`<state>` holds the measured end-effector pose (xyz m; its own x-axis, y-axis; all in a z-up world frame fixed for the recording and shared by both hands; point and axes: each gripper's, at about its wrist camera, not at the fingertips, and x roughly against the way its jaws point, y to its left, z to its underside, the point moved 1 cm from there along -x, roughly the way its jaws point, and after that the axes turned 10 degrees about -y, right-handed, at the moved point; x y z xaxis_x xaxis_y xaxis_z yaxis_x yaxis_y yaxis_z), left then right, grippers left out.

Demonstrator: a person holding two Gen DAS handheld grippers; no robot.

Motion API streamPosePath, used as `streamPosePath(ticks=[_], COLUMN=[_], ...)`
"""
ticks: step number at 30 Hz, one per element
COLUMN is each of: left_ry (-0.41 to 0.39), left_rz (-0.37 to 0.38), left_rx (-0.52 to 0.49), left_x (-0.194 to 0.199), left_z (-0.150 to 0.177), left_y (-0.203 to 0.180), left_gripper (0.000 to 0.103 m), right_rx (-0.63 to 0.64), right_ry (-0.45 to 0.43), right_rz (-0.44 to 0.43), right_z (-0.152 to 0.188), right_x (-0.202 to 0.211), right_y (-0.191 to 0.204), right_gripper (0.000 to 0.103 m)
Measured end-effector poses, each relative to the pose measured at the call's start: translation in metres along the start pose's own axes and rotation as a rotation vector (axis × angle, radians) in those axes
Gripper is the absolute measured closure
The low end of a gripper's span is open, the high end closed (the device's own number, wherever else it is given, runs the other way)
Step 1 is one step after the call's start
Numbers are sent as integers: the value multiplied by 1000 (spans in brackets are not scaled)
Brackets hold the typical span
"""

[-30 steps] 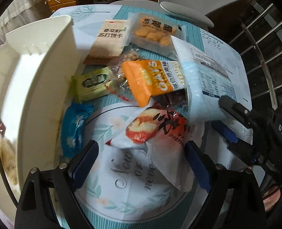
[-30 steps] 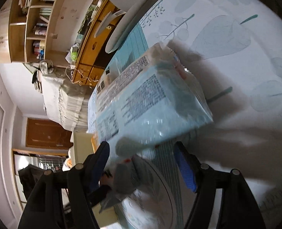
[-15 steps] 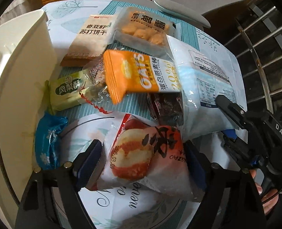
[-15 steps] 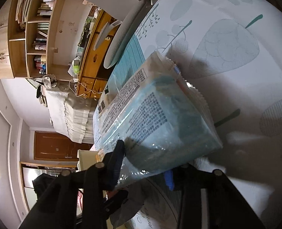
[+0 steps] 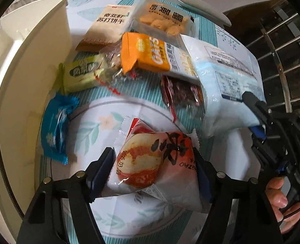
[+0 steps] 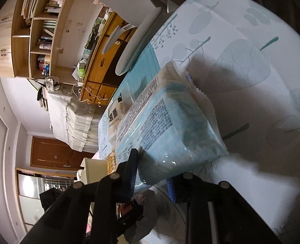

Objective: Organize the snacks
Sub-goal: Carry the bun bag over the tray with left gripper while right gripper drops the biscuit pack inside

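On the worktop (image 5: 113, 109), the puffy red snack packet (image 5: 156, 164) looks light, soft and slippery; the left gripper (image 5: 155, 169) has been closing and its fingers now pinch its sides. The right gripper (image 6: 153, 174), fingers closing too, clamps the pale blue pack (image 6: 170, 126) by its end, best held firmly.

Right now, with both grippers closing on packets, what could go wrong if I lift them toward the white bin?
1. The right gripper pinches only the near end of the big light-blue bag; lifted, it may sag or slip.
2. That bag touches the dark red packet and the orange OATS packet, so it could drag them.
3. The left gripper has just been closing around the puffy red-and-white packet; squeezing harder may crush what is inside.
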<state>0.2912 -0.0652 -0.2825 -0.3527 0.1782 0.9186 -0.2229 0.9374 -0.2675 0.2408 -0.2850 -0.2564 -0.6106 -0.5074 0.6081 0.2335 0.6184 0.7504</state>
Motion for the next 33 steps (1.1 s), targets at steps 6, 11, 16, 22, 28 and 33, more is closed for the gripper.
streamPosePath(ticks=[6,11,16,22,28,33], left_ry=[-1,2,-7,-29,-50,-71], left_rz=[4,14,22,30,45,59], left_rx=[-10,-21,-35,-38,-49,-64], left_x=[25,48,73,109,141,160], left_z=[13,19,30,54,70,76], left_y=[-2,-2,1,23,42,59], left_gripper=[31,30,30,30,30,30], right_rx=[68,124,195,267,328,372], right_ry=[-19,-28,-35,-16,14,28], right_rz=[29,59,83,114,124,128], right_z=[2,9,26,53,83,105], right_x=[22,41,65,85,101,108], right_y=[18,31,48,59,71,85], right_gripper=[82,83,86,86,86,87])
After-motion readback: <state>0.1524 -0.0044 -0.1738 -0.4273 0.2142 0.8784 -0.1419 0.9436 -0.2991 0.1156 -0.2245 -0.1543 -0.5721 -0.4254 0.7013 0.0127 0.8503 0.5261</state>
